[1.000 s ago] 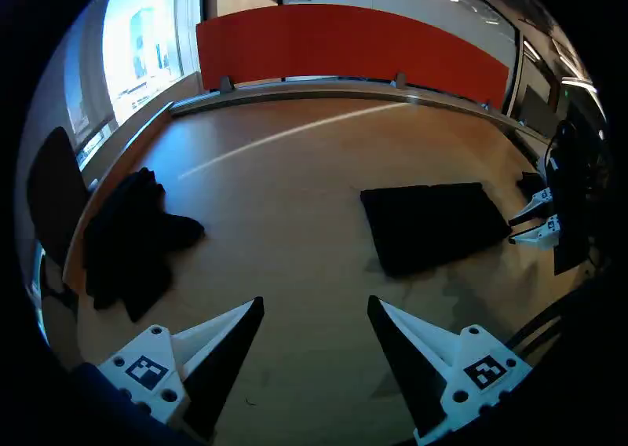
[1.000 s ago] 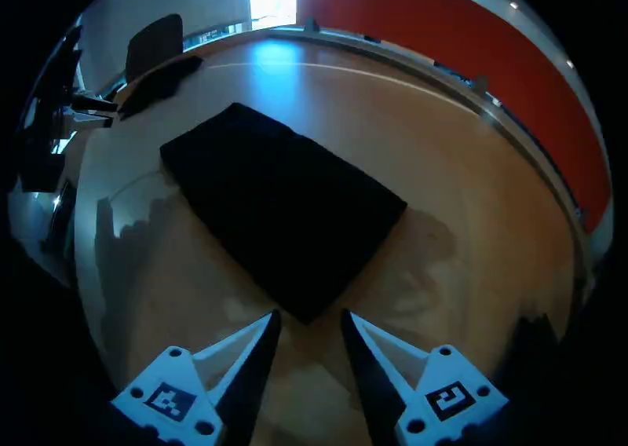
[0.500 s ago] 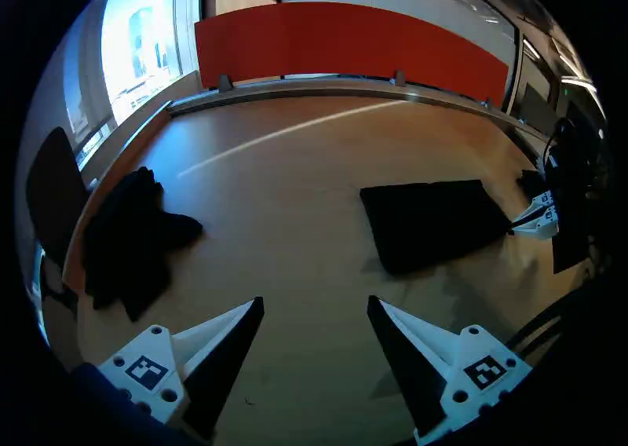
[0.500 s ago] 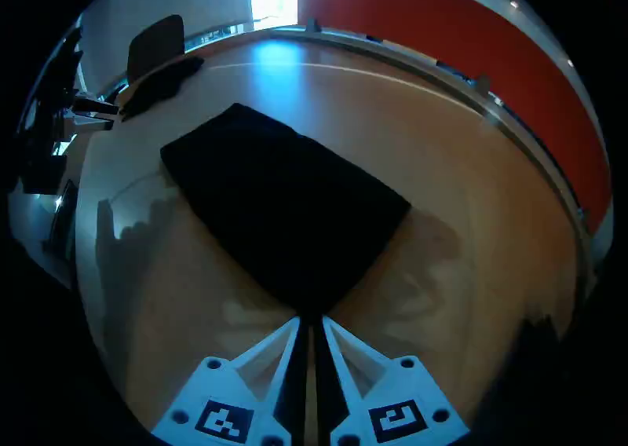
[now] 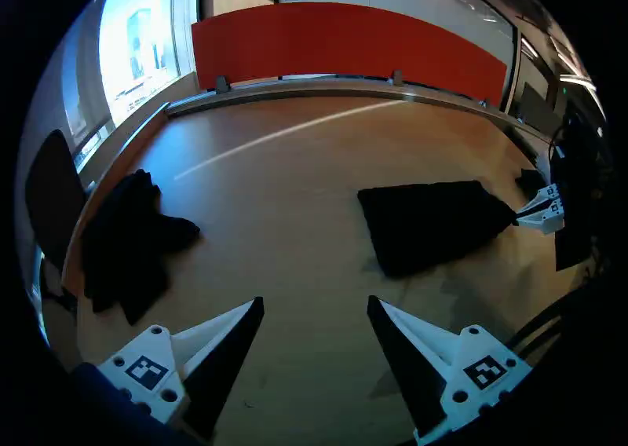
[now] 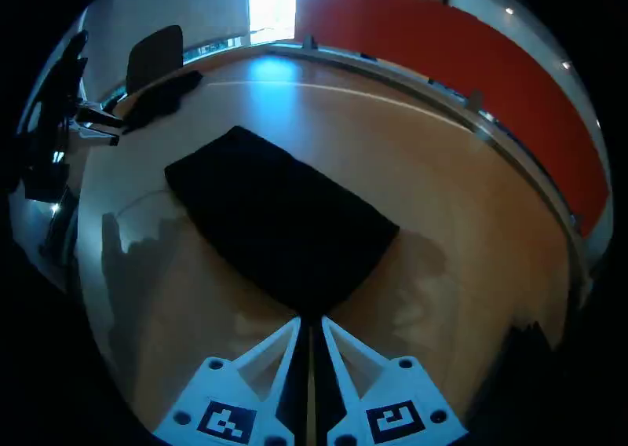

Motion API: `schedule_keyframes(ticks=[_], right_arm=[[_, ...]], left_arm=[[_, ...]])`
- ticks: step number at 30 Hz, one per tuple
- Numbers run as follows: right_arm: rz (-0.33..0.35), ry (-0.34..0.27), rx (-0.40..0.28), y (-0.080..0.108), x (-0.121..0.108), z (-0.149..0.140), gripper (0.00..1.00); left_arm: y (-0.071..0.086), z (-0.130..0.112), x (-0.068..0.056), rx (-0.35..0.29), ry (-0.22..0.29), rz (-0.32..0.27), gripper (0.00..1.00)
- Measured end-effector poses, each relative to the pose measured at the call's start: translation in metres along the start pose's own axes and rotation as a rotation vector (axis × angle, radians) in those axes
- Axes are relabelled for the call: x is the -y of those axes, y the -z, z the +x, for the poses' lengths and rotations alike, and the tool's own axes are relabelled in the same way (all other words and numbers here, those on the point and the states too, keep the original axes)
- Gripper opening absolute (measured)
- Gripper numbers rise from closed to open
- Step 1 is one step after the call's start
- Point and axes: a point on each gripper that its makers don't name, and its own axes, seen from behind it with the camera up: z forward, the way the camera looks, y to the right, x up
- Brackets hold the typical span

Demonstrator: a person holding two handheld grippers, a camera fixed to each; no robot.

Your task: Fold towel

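The right hand-held gripper [image 6: 312,320] is closed narrow on the nearest corner of the towel [image 6: 282,214]. In the left gripper view this corner looks drawn out to a point toward it. The left hand-held gripper [image 5: 314,301] is wide and holds nothing, well apart from the towel. The towel lies flat on the table [image 5: 298,179], toward the right edge. It is a dark rectangle that may be in more than one layer; I cannot tell how many.

I judge the step in hand is to lift this corner for a fold. To do it well, the grip should take every layer of the corner, not the top one alone. The corner should rise only a little and go straight over to the opposite side, so that edge meets edge. One corner alone lets the cloth sag and twist, so the left hand-held gripper would do better to take the neighbouring corner first.

Count: one towel, two hand-held grippers, one table, one pile of dark cloth [image 5: 129,242] at the left edge, one chair [image 5: 51,191] beside it, and one red screen [image 5: 353,45] along the far edge.
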Motion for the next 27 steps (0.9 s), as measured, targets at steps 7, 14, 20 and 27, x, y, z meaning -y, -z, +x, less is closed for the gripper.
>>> schedule_keyframes(ticks=[7,14,20,27], right_arm=[[-0.036,0.013,-0.054,0.02,-0.009,0.025,0.07],[-0.066,0.037,-0.1,0.04,-0.018,0.051,0.07],[-0.086,0.06,-0.136,0.054,-0.023,0.072,0.08],[-0.095,0.087,-0.158,0.067,-0.023,0.087,0.08]], left_arm=[[0.0,0.001,0.002,-0.003,0.001,0.002,0.98],[0.002,0.004,0.002,-0.011,0.001,0.002,0.98],[0.003,0.007,0.002,-0.017,0.0,0.001,0.98],[0.003,0.009,0.001,-0.024,-0.003,0.001,0.98]])
